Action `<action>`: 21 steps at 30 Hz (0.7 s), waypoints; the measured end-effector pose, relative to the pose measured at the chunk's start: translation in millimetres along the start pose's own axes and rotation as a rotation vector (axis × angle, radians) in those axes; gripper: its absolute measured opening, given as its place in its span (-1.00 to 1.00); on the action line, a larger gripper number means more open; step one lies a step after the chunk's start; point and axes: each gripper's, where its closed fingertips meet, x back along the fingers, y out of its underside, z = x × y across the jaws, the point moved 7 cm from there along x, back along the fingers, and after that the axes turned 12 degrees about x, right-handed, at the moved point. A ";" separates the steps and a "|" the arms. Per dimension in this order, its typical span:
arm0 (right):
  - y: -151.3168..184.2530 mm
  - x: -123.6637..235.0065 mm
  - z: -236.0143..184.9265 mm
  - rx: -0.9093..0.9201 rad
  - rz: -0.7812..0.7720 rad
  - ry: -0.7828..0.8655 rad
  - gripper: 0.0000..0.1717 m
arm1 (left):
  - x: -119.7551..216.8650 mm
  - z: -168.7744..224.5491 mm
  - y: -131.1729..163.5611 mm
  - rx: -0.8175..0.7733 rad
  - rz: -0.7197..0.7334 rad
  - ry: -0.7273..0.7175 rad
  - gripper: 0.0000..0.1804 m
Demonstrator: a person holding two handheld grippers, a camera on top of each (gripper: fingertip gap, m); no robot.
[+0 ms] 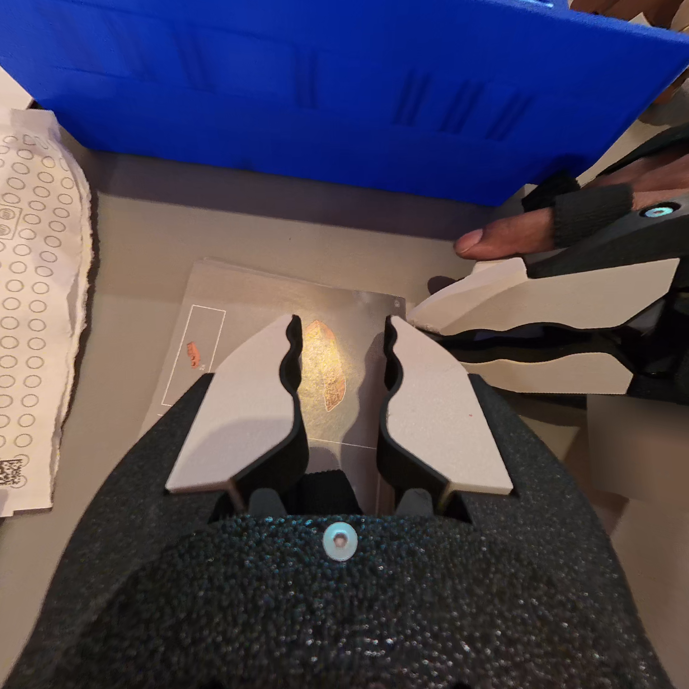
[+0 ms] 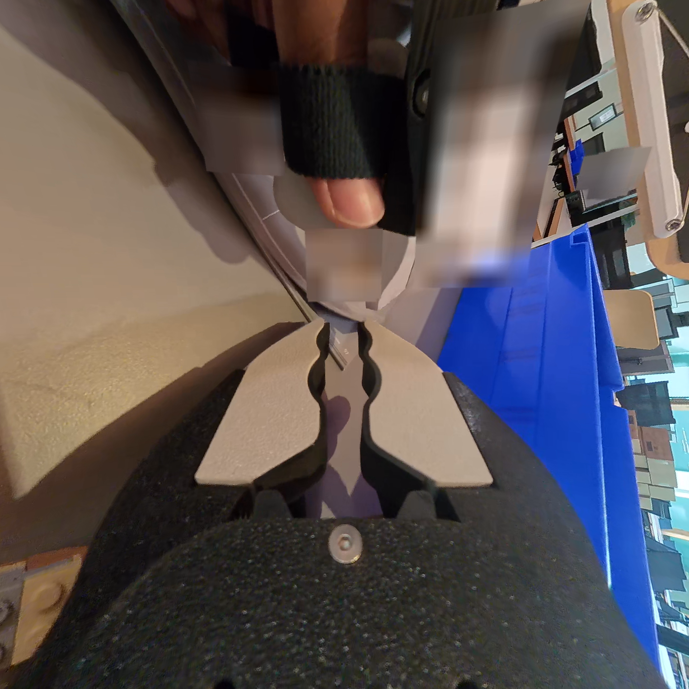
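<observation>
The left gripper [image 1: 341,324] fills the near foreground, its black textured body wide and its pale fingers [image 1: 253,376] standing apart with nothing between the pads — it hovers released above a grey booklet [image 1: 261,294] lying flat on the beige table [image 1: 156,231], over a printed orange-yellow shape on the page. Behind it a big blue bin [image 1: 298,93] stands on the table, its wall spanning the view. To the left lies a torn white paper bag [image 1: 33,279] printed with circles. From the right comes the right gripper [image 2: 343,328], turned on its side, a hand [image 1: 522,238] in a black fingerless glove on it; its jaws are narrowed around the booklet's right corner, which passes between the pads, though whether both pads press on the pages cannot be told. In the right wrist view, tan studded bricks [image 2: 41,596] show at the lower left edge.
</observation>
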 end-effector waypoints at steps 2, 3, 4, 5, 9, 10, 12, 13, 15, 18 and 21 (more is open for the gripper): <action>0.3 1.6 -0.6 0.000 -0.004 -0.013 -0.82 | -0.8 0.2 0.3 -0.003 -0.004 -0.002 -0.54; 0.5 2.4 -0.7 -0.002 -0.005 -0.018 -0.81 | -1.1 0.5 0.4 -0.004 -0.004 -0.001 -0.54; 0.6 2.8 -0.9 -0.005 -0.005 -0.022 -0.81 | -1.4 0.6 0.6 -0.004 -0.006 0.000 -0.54; 0.7 2.9 -0.9 -0.006 -0.006 -0.023 -0.82 | -1.7 0.6 0.8 -0.004 -0.008 0.000 -0.53; 2.0 1.6 0.3 -0.014 -0.008 -0.022 -0.83 | -1.7 1.3 1.0 -0.007 -0.011 0.006 -0.54; 2.7 1.4 0.8 -0.017 -0.010 -0.022 -0.83 | -1.5 1.6 1.3 -0.009 -0.014 0.010 -0.54; 4.3 1.3 1.9 -0.023 -0.015 -0.020 -0.82 | -1.5 1.7 2.3 -0.014 -0.024 0.010 -0.54; 5.2 1.2 2.3 -0.024 -0.020 -0.019 -0.82 | -1.6 1.8 3.1 -0.021 -0.033 0.006 -0.54; 7.0 1.9 3.0 -0.028 -0.026 -0.020 -0.80 | -1.5 2.8 5.1 -0.044 -0.059 0.003 -0.53; 10.8 5.6 2.5 -0.020 -0.030 -0.022 -0.79 | -0.1 6.5 8.3 -0.098 -0.104 -0.002 -0.53; 15.5 10.7 1.4 -0.024 -0.028 -0.033 -0.78 | -0.9 11.8 12.4 -0.160 -0.157 -0.008 -0.52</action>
